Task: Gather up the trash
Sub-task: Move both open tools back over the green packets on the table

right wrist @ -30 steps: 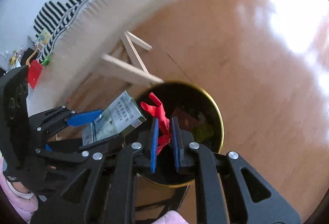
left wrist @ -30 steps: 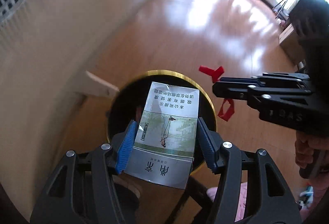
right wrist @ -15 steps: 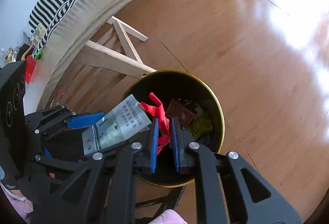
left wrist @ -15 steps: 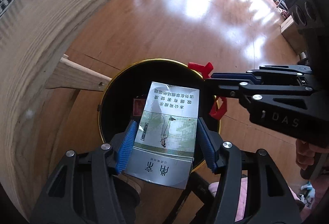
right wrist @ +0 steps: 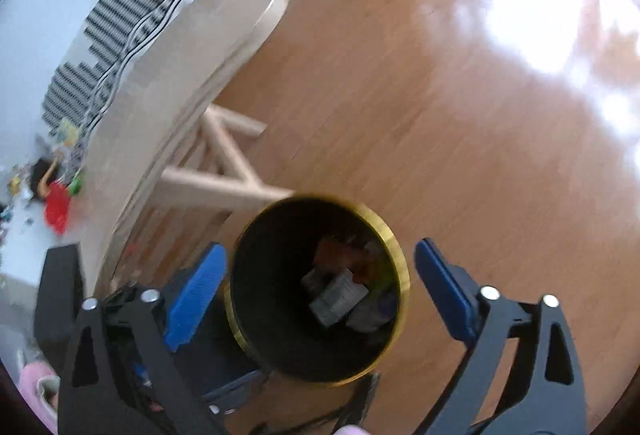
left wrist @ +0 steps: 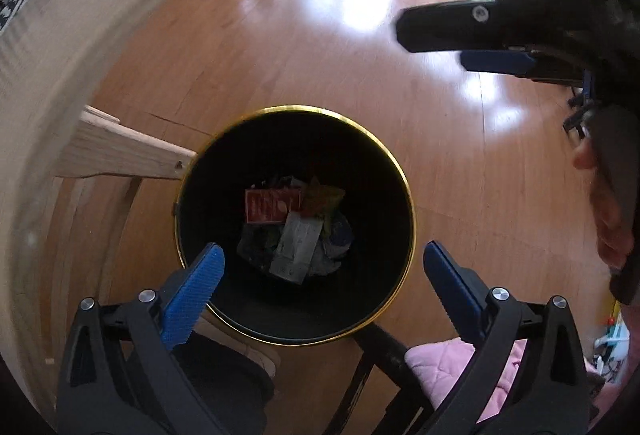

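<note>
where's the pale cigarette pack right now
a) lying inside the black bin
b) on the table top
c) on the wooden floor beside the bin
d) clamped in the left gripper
a: the pale cigarette pack lies on the other trash at the bottom of the black bin, and the left gripper stands open and empty above it.

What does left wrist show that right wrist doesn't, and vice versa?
Left wrist only: the right gripper from the side at upper right, a hand at the right edge, a pink cushion, and the red pack in sharp detail.
Right wrist only: the striped cloth on the table, a red thing by the wall, clutter at the far wall.
Both: the bin with trash at its bottom, the table leg, the wood floor, and open, empty jaws above the bin; the left gripper shows too.
</note>
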`<state>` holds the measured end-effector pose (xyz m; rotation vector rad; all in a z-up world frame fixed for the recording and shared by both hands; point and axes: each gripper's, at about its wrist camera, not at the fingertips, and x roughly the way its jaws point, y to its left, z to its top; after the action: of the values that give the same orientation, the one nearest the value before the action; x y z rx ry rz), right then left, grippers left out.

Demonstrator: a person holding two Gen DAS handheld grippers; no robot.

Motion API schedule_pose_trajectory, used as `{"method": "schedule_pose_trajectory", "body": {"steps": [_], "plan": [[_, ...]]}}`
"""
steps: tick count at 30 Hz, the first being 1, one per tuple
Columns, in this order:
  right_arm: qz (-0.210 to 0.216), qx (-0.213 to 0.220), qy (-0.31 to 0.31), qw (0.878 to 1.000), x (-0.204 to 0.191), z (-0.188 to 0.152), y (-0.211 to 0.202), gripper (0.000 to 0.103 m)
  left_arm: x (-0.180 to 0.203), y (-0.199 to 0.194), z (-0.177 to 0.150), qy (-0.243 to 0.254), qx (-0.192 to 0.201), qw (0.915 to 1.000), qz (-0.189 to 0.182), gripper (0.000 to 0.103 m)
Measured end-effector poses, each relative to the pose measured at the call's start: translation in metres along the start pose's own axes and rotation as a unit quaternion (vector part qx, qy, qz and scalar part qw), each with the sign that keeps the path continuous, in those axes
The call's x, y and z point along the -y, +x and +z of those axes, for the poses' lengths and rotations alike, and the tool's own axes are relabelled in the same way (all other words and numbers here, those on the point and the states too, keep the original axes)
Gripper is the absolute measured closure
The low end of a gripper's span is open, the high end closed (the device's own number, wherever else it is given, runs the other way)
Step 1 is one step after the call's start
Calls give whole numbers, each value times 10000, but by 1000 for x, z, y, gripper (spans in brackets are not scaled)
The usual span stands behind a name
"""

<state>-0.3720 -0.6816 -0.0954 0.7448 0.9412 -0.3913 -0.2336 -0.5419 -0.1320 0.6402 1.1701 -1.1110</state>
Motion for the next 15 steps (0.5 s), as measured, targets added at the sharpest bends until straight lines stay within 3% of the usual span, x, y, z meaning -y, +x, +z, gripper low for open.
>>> {"method": "schedule_pose_trajectory", "body": {"steps": [3,7,10,15], "plan": [[-769,452,-367,9953,-7,2,-12,7,-12,-45,10,-378,677,9970,27,6],[-1394,771,-890,9832,-30,6,-13,7,-56,-130,4,-868,1573,9834,237,6],[-1475,840,-1116,9792,-54,12,-8,7,-112,-186,-24,-1346,1989,9670,847,6],[-904,856,-1701,9775,-139,24,8,7,-220,-247,-102,-2454,2132,9280,1821,6]]}}
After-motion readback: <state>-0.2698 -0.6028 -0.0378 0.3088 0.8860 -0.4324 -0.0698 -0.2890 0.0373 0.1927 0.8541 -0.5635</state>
